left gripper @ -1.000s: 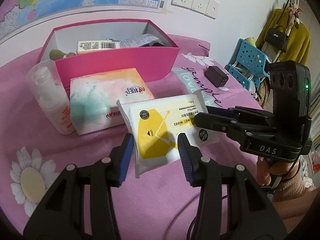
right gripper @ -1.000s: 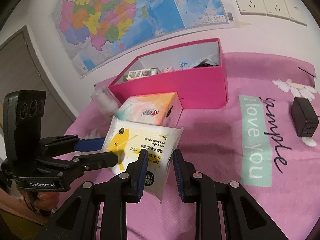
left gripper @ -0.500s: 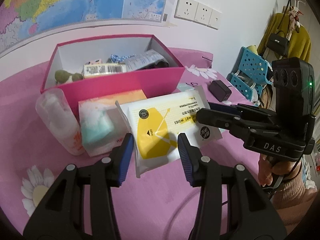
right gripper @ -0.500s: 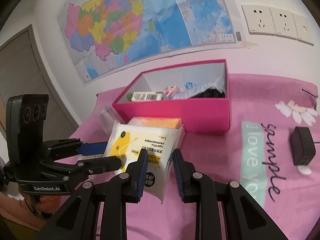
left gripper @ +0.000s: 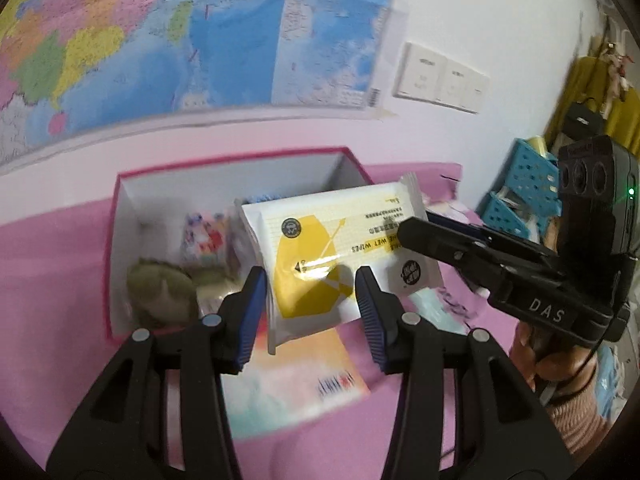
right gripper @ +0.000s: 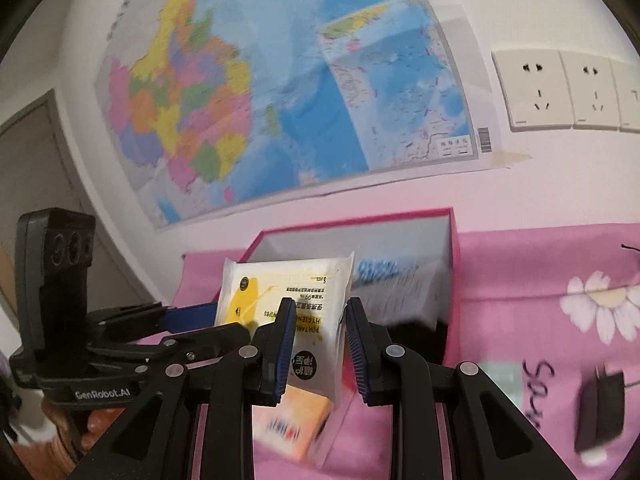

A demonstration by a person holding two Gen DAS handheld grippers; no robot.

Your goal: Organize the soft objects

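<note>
My left claw [left gripper: 311, 300] and right claw [right gripper: 317, 344] are each pinching the white-and-yellow soft wipes pack [left gripper: 332, 252], holding it mid-frame above the open pink cardboard box's [left gripper: 120, 184] near rim. Only the right view is showing a black charger [right gripper: 600, 412] at lower right.

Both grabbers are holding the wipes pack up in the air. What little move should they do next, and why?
Probably carry the wipes pack a bit further over the pink box and lower it in. The left gripper and right gripper hold it above the box's near edge, and the box is open with soft things already inside.
</note>
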